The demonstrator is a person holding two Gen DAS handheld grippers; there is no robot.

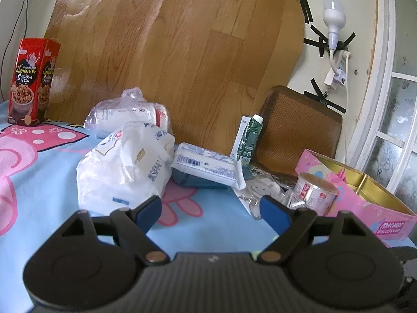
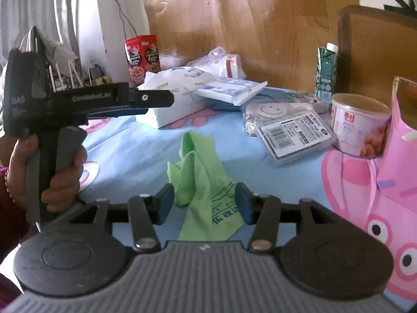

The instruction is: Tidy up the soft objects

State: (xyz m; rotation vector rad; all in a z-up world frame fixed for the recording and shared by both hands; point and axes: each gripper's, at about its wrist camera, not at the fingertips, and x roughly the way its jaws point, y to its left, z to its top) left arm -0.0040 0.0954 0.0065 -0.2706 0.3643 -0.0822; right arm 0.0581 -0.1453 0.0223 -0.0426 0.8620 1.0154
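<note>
A crumpled green cloth [image 2: 198, 177] with dark print lies on the blue cartoon bedsheet [image 2: 135, 146]. My right gripper [image 2: 204, 204] stands open around the cloth's near end, and the pads do not squeeze it. My left gripper [image 1: 211, 215] is open over bare sheet with nothing between its fingers, just in front of a white soft tissue bag [image 1: 122, 172]. In the right wrist view a hand holds the left gripper [image 2: 166, 99] from the side, up at the left. A second clear bag of soft packs [image 1: 125, 114] and a flat tissue pack [image 1: 206, 167] lie behind.
A red snack box [image 1: 31, 83] stands far left by the wood-pattern board. A green carton [image 1: 247, 138], a tin can [image 1: 315, 193], an open pink box [image 1: 365, 200] and a flat labelled case [image 2: 297, 135] crowd the right. A brown chair back [image 1: 297, 127] is behind.
</note>
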